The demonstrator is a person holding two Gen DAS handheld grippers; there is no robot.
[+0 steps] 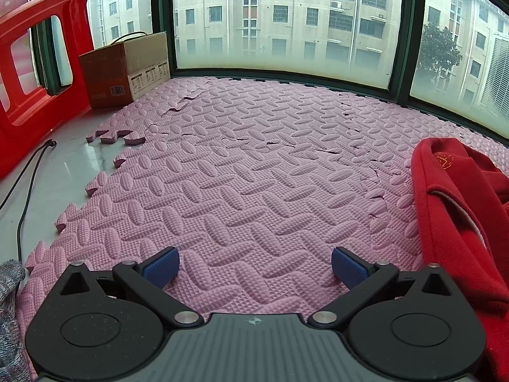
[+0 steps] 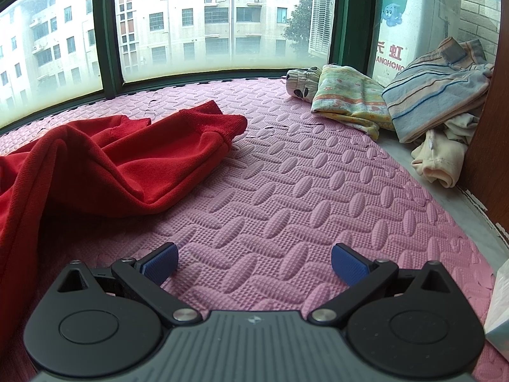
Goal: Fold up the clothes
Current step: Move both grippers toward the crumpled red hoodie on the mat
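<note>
A crumpled red garment (image 2: 121, 159) lies on the pink foam mat (image 2: 286, 191). In the right wrist view it fills the left side, with a sleeve pointing toward the window. In the left wrist view the red garment (image 1: 458, 210) sits at the right edge. My left gripper (image 1: 255, 267) is open and empty, low over bare mat (image 1: 238, 175), left of the garment. My right gripper (image 2: 254, 265) is open and empty over the mat, right of the garment.
A pile of other clothes (image 2: 397, 102) lies at the back right by a wooden panel (image 2: 496, 127). A cardboard box (image 1: 124, 70) and a red plastic chair (image 1: 38, 63) stand at the left. A black cable (image 1: 28, 184) runs over the bare sill. Windows close the back.
</note>
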